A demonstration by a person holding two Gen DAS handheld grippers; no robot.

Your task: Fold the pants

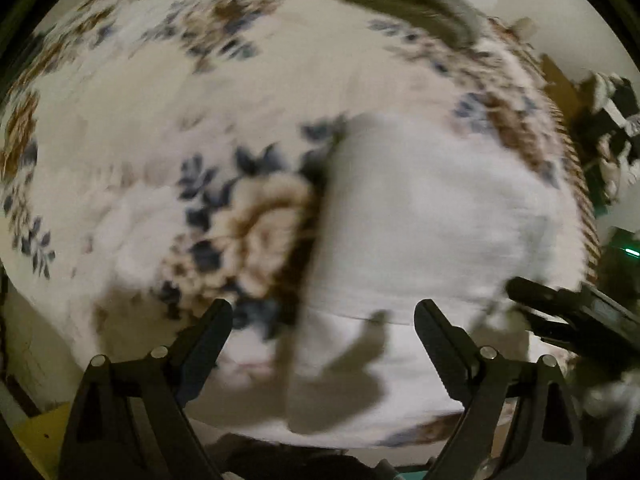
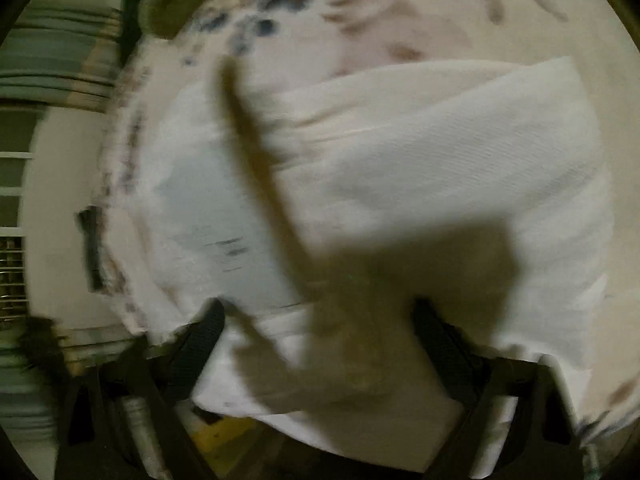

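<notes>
The white pants point(image 1: 432, 216) lie folded on a floral bedspread point(image 1: 200, 92), right of centre in the left wrist view. My left gripper point(image 1: 322, 318) is open and empty, hovering over the near edge of the pants. The other gripper point(image 1: 568, 312) shows at the right edge of that view, beside the pants. In the right wrist view the pants point(image 2: 420, 160) fill the middle, with a folded layer on top. My right gripper point(image 2: 318, 320) is open above them, holding nothing. Both views are blurred by motion.
An olive-grey pillow or garment point(image 1: 404, 0) lies at the far end of the bed. The bed's right edge point(image 1: 576, 168) drops to dark clutter. A yellow object point(image 2: 224, 436) sits below the bed edge. A wall and grille point(image 2: 16, 240) stand at the left.
</notes>
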